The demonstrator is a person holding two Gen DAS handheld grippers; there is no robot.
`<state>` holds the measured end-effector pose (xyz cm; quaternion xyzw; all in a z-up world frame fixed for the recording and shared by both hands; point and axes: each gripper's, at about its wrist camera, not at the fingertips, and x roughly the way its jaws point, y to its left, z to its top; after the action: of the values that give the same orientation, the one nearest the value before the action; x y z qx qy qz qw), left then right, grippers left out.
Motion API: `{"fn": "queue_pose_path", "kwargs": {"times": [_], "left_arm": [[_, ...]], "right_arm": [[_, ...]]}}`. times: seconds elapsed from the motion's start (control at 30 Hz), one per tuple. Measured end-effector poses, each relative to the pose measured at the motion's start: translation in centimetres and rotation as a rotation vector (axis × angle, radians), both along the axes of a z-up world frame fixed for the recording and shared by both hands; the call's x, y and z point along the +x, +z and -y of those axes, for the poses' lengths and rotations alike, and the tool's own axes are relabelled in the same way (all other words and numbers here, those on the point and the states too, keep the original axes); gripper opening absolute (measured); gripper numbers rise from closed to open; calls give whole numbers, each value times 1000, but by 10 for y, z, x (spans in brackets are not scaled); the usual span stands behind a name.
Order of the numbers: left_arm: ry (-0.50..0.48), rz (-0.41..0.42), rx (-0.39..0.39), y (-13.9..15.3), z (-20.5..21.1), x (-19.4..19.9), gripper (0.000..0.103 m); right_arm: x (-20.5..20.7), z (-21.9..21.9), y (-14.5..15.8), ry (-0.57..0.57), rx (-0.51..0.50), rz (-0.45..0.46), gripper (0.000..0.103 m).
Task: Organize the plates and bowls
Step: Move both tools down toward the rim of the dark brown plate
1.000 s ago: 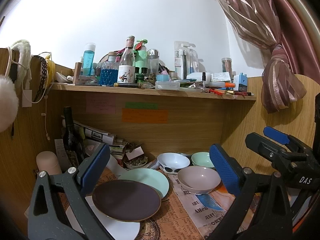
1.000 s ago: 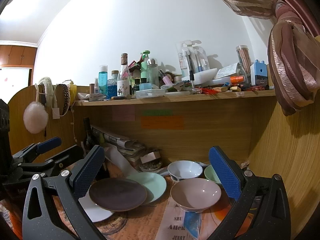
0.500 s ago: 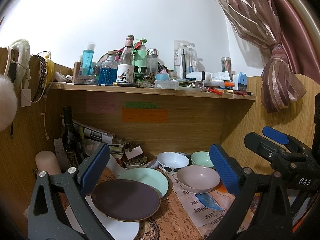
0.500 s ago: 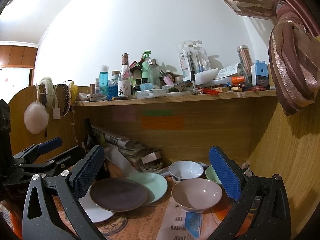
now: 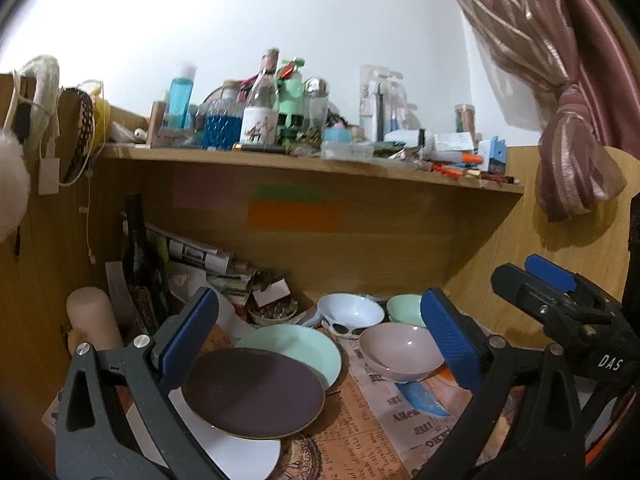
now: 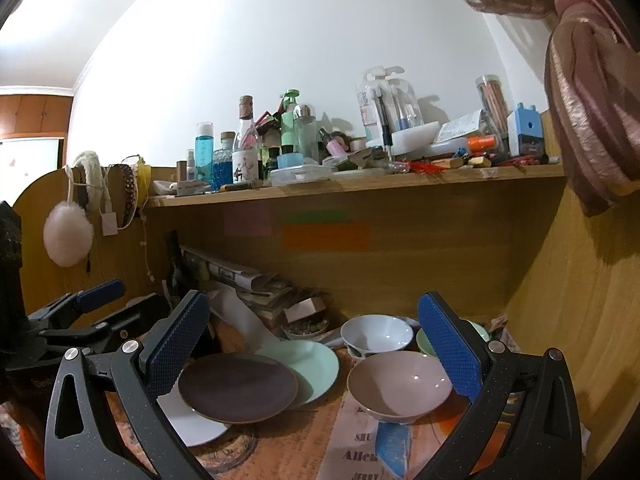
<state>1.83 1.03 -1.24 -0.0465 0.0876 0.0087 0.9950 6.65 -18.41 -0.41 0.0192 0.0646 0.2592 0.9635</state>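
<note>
left tool (image 5: 320, 344): jaws wide apart, holding nothing; blue pads frame the crockery at lower centre of the left wrist view
right tool (image 6: 316, 344): jaws wide apart, holding nothing; also shows at right edge of the left wrist view
dark plate (image 5: 253, 392): lower centre, resting on top, overlapping the white plate and the green plate
white plate (image 5: 240, 450): bottom of frame, mostly under the dark plate
green plate (image 5: 298, 350): just behind the dark plate, partly covered by it
pink bowl (image 6: 400, 386): lower right of centre in the right wrist view, upright, on newspaper (image 6: 360, 440)
white bowl (image 6: 376, 334): behind the pink bowl, upright, spotted outside
green bowl (image 5: 404, 309): right of the white bowl, partly hidden by the tool pad
surface (image 5: 352, 432): covered in newspaper, under all dishes
shelf (image 6: 360, 190): upper centre, crowded with bottles
</note>
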Motion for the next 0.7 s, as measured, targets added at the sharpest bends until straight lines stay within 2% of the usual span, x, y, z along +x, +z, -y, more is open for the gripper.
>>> {"fn": "queue_pose_path", "kwargs": {"times": [0.27,0.5,0.6,0.7], "left_arm": [[60,-93,-41,-17,-37,26,103],[120,-192,-18,-44,-71,50,103],[130,-260,5,-61,-83,62,103],[121,-362,8,-80,-94,78,103]], "right_arm": [[29,-9,-17,19,-12,-62,103],[69,-29,-46,28,-102,-179,103],[88,-41,-63,43,-151,-235,103],[103,-51,-80,77,-190,-296,103]]}}
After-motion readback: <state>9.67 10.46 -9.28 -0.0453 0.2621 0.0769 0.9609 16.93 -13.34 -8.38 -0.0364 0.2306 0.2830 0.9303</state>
